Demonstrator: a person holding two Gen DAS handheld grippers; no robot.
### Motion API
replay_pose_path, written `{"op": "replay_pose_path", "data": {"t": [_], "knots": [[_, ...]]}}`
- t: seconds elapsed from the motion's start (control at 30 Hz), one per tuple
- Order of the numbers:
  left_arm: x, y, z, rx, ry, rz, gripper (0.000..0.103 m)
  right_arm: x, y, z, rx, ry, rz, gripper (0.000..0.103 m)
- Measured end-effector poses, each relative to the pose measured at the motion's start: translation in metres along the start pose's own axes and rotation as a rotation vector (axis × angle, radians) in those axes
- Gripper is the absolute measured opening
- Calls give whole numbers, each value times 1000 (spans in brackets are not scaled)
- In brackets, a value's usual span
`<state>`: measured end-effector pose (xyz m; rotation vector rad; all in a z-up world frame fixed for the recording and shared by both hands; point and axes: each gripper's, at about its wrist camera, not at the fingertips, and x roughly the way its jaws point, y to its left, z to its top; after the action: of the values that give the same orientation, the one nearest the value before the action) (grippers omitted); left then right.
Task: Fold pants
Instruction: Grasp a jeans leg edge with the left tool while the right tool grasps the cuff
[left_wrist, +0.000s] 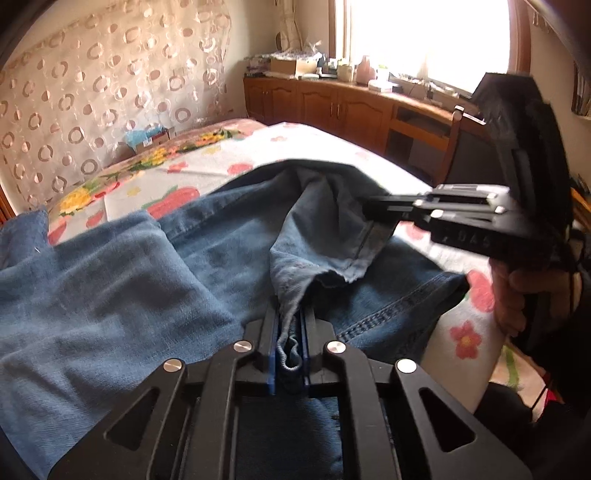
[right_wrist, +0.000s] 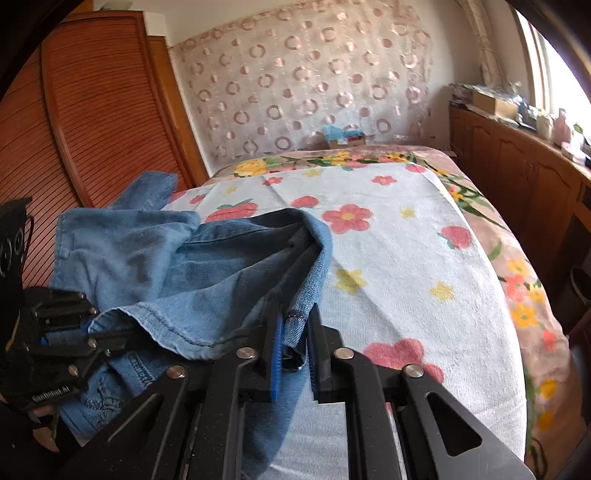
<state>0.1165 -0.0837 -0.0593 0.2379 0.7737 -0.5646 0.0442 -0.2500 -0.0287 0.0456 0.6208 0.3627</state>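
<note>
Blue denim pants (left_wrist: 122, 280) lie rumpled on the flowered bed cover (left_wrist: 207, 166). My left gripper (left_wrist: 291, 332) is shut on a bunched hem of the pants, held above the rest of the cloth. My right gripper (left_wrist: 373, 210) reaches in from the right in the left wrist view and is clamped on another edge of the lifted leg. In the right wrist view the right gripper (right_wrist: 295, 332) is shut on a seamed edge of the pants (right_wrist: 155, 258), and the left gripper (right_wrist: 96, 332) grips the cloth at the lower left.
The bed cover (right_wrist: 406, 266) stretches to the right of the pants. A wooden sideboard (left_wrist: 332, 103) with several items runs under the window. A wooden slatted wardrobe (right_wrist: 92, 110) stands left of the bed. A small box (right_wrist: 343, 136) sits at the bed's head.
</note>
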Motion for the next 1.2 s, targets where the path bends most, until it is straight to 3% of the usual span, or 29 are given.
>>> {"op": "replay_pose_path", "data": {"t": [0.3, 0.67, 0.9, 1.2], "knots": [[-50, -4, 19, 14, -127, -19, 10, -25, -8, 26, 39, -85, 65, 6], [-116, 16, 27, -2, -258, 27, 10, -67, 31, 103, -102, -219, 129, 6], [-147, 39, 9, -58, -298, 74, 10, -46, 83, 129, -220, -218, 182, 6], [-170, 83, -29, -152, -311, 118, 10, -2, 132, 159, -303, -157, 284, 6]]}}
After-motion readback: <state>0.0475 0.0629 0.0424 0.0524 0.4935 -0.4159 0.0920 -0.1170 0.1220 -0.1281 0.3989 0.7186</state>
